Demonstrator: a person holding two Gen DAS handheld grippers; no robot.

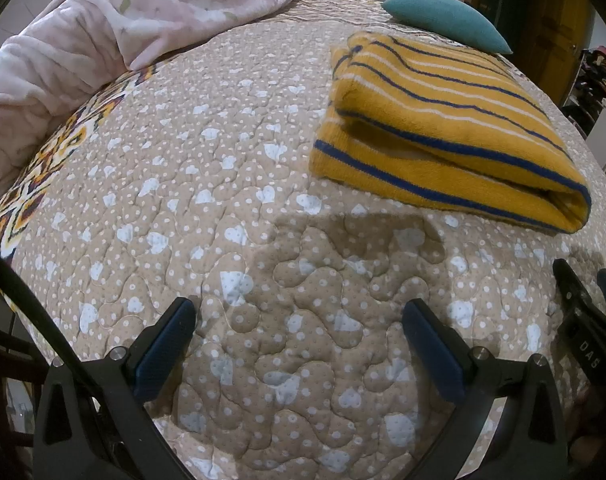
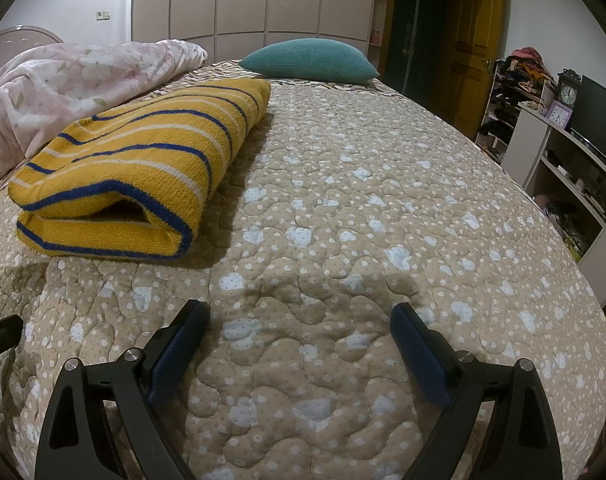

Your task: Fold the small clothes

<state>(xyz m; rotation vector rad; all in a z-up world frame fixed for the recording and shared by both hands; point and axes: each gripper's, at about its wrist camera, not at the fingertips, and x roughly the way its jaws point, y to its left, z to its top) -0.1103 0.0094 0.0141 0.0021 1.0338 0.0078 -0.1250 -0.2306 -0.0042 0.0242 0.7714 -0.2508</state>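
Observation:
A yellow garment with blue and white stripes (image 1: 443, 132) lies folded in a thick stack on the beige quilted bedspread (image 1: 223, 200). In the right wrist view the garment (image 2: 143, 160) sits at the left, its open folded edge facing me. My left gripper (image 1: 299, 312) is open and empty above bare quilt, the garment ahead to the right. My right gripper (image 2: 301, 316) is open and empty above the quilt (image 2: 363, 220), the garment ahead to the left. The right gripper's fingers (image 1: 583, 308) show at the right edge of the left wrist view.
A pink floral blanket (image 1: 103, 40) is heaped at the far left of the bed. A teal pillow (image 2: 309, 60) lies at the far end. A wardrobe (image 2: 243, 0), wooden door (image 2: 475, 48) and shelves with a clock and TV (image 2: 575, 120) stand beyond the bed's right side.

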